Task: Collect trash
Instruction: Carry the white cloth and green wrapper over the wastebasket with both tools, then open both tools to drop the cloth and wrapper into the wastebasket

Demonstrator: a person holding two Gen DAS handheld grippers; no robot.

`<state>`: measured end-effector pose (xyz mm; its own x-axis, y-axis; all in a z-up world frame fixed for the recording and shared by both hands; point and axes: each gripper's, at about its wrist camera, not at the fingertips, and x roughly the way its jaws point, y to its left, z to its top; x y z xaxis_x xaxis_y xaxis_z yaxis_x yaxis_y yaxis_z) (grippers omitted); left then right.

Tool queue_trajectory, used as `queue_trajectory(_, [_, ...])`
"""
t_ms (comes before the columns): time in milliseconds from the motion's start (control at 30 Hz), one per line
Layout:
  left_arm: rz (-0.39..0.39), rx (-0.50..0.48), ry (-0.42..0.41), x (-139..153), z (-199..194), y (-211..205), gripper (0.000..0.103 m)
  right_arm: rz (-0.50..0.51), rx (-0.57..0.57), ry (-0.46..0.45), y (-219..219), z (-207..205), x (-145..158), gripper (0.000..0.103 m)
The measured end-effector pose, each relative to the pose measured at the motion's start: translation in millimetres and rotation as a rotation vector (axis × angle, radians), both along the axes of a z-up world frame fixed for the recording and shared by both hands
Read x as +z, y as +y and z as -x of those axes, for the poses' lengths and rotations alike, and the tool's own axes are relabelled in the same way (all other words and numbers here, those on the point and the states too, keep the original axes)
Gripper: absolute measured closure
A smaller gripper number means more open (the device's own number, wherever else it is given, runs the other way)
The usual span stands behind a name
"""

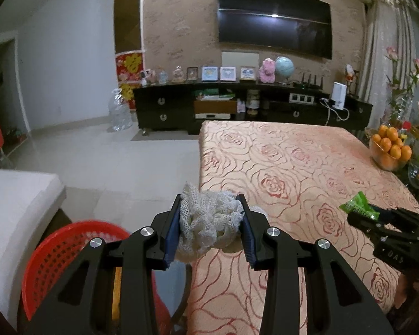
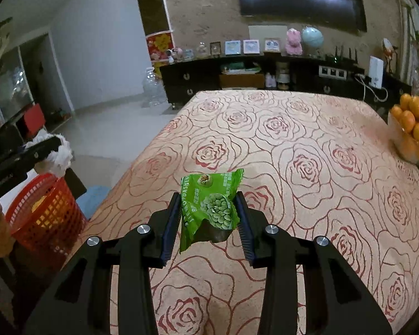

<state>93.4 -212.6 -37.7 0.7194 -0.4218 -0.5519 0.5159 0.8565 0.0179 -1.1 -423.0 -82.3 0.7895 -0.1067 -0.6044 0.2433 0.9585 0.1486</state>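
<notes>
Tablecloth (image 2: 307, 145) patterned with roses is filling both views, with a red basket (image 2: 46, 209) standing on the floor off its left edge. Left gripper (image 1: 211, 220) is pinching a white mesh wad (image 1: 209, 217) at the table's corner, not yet over the basket, so letting go here is likely dropping it outside. Only the right wrist view is showing the right gripper (image 2: 208, 215) squeezing a green snack wrapper (image 2: 211, 209) above the cloth; its slick, crumpled foil may be slipping free.
</notes>
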Motion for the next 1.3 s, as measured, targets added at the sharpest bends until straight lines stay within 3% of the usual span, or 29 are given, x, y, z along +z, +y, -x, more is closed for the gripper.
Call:
queue_trajectory(300, [-0.007,0.128,0.024,-1,-3,52,0.068,0.003,0.059,-0.031,20,3,7,0.065])
queue_trajectory(700, [-0.042,0.265,-0.003,2,-15,112,0.068,0.053,0.161,-0.013,65,-9,3,0.065])
queue_trajectory(967, [-0.029,0.303,0.042,-6,-30,138,0.067,0.061,0.230,-0.016,102,-24,10,0.065])
queue_trajectory(1300, [-0.084,0.293,0.107,-18,-46,147,0.062,0.015,0.324,-0.028,151,-50,25,0.065])
